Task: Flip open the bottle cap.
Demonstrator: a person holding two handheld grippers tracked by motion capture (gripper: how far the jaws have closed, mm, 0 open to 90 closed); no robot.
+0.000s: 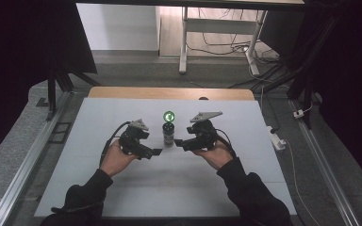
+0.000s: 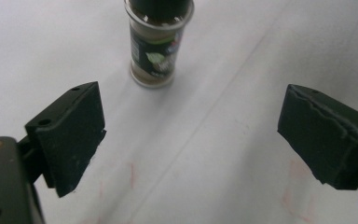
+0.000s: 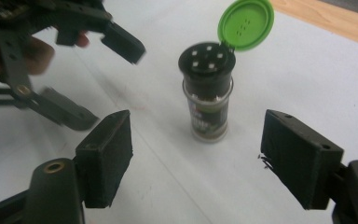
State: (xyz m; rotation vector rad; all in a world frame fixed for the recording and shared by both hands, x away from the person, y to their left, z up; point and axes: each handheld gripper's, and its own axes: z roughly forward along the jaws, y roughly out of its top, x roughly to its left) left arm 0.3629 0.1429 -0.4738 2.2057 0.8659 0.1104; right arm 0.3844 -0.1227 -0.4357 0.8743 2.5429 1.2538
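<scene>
Spice jar (image 1: pixel 168 134) upright mid-surface, green lid (image 1: pixel 168 116) flipped open, both grippers flanking it, nothing gripped yet.

Jar stands on the white surface (image 1: pixel 122 188) between the left gripper (image 1: pixel 156 152) and right gripper (image 1: pixel 179 142), close to both but touching neither. In the right gripper view the jar (image 3: pixel 208 105) sits ahead between wide-open jaws, the lid (image 3: pixel 245 24) hinged back and the black shaker top with its holes exposed. In the left gripper view the jar (image 2: pixel 157 46) is ahead and off-centre, jaws wide open and empty. Judgement: the lid is already open or not yet closed, can't tell which way the work goes; what is left is to grasp the jar body with one gripper and work the lid or lift the jar with the other. Early stage, approach only.
</scene>
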